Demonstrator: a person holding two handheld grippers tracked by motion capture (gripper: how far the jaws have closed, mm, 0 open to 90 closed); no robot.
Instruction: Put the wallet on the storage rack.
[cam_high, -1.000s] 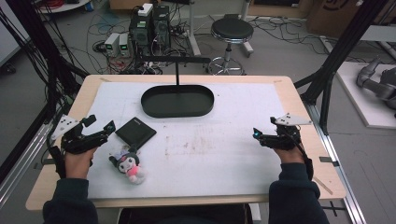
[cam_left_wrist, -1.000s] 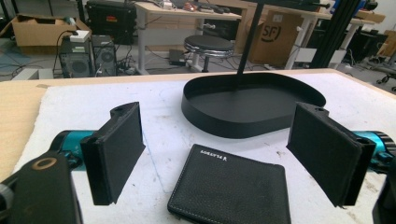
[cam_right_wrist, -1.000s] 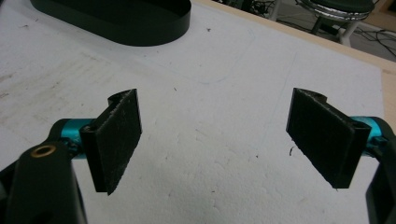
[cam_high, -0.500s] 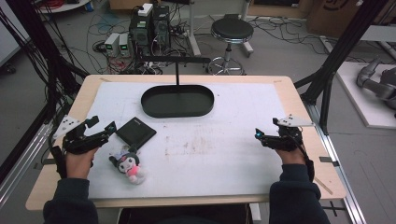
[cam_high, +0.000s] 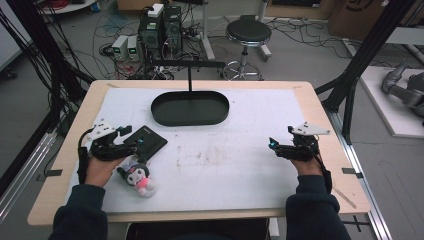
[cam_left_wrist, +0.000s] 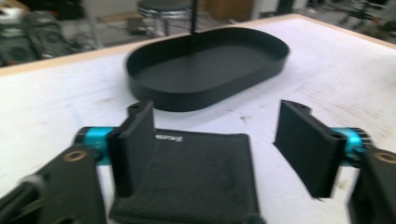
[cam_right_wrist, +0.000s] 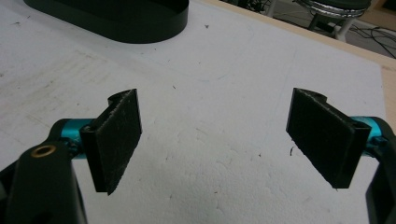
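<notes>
- High view: a wooden counter covered by a white mat carries a black oval metal tray near its far middle, with a thin black post rising behind it.
- On the counter's left side lies a flat black fabric pouch, and just nearer the person a small plush doll with a black-and-white head and pink body lies on the mat.
- The left tongs sit at the pouch's near-left edge, held in the person's left hand, just beside the doll.
- Left gripper view: the left tongs are spread wide and grip nothing; the pouch lies between and below the jaws, its left part behind the left jaw, and the oval tray stands beyond it.
- The right tongs are well apart at the counter's right side, over bare mat.
- Right gripper view: the right tongs are released, jaws wide apart with only white mat between them; the tray's rim shows at the upper left.
</notes>
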